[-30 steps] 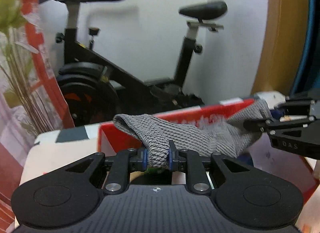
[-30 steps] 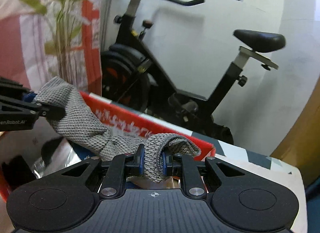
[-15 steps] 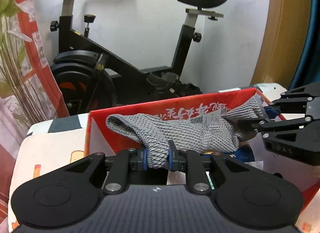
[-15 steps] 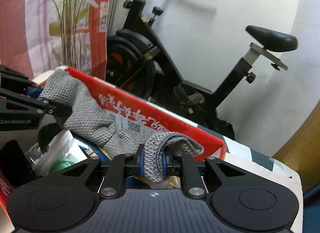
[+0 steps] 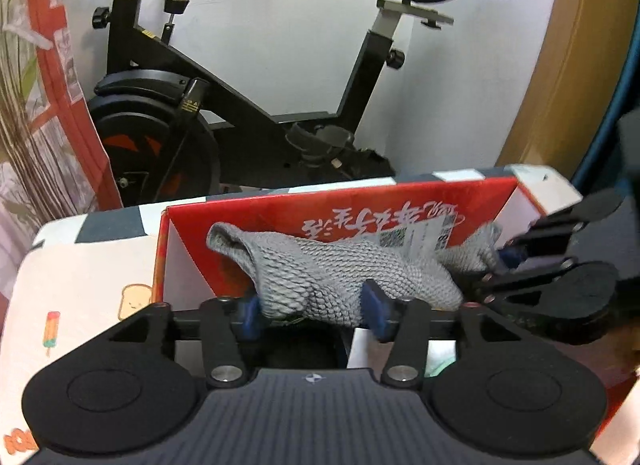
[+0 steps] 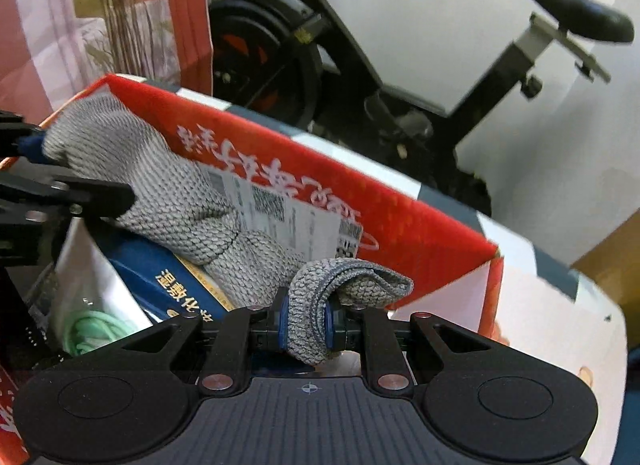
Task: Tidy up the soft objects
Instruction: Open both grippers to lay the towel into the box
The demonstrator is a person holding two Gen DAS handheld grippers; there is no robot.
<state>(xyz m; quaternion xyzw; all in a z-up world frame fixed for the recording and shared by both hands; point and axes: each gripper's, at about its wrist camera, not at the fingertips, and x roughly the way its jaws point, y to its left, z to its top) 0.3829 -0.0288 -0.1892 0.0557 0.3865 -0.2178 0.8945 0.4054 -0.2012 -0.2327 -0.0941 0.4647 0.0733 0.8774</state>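
Left wrist view shows the left hand-held gripper (image 5: 314, 311) with its blue pads spread apart, the grey knitted cloth (image 5: 340, 269) lying loosely between them and no longer pinched; the cloth stretches across the open top of the red cardboard box (image 5: 360, 205), its far end reaching the right hand-held gripper (image 5: 504, 265) at the box's right side; the box's back wall stands upright just behind the cloth, and its left wall rises near the left finger; the desk (image 5: 80, 265), under a printed cover, lies bare to the left of the box, with an exercise bike (image 5: 240, 105) beyond its far edge against the white wall; right wrist view shows the right hand-held gripper (image 6: 306, 329) clamped on a folded end of the grey knitted cloth (image 6: 168, 185), which runs up and left to the left hand-held gripper (image 6: 44, 169) near the box's far corner; beneath the cloth, inside the red cardboard box (image 6: 400, 221), sit a blue package (image 6: 176, 285), a white bag (image 6: 84, 277) and a coil of green cord (image 6: 96, 331), filling the lower left; the box's right wall ends just beside the right finger, with the desk (image 6: 560, 325) open beyond it.
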